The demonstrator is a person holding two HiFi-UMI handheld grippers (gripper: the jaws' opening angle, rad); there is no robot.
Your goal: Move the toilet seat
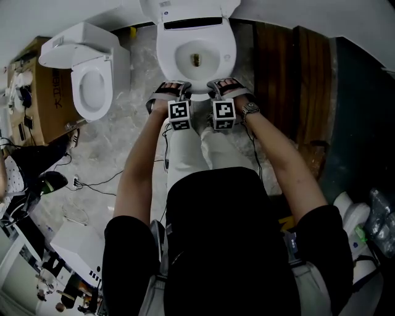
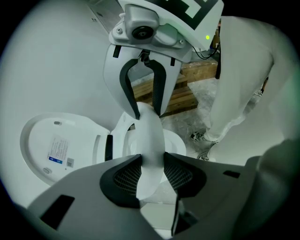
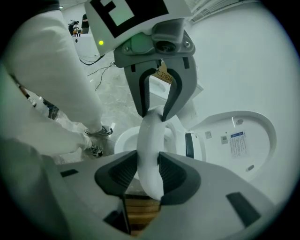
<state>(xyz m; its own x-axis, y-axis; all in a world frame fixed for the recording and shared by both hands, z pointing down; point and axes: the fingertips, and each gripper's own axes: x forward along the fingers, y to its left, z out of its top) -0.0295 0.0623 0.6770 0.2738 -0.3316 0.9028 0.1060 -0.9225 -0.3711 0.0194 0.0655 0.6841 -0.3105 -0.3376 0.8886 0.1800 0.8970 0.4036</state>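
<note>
Left hand-held gripper (image 1: 173, 88) and right hand-held gripper (image 1: 226, 86) both clamp the seat (image 1: 165, 54) at its 6 o'clock front rim, side by side, likely for a level lift; lid (image 1: 188, 8) up at 12.

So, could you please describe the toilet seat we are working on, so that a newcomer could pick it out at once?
Find the toilet at the head view's top centre, beside the dark wooden boards, not the other toilet by the cardboard box. Its seat is the white ring round the bowl; only it has the left gripper and right gripper clamped on its front edge.
</note>
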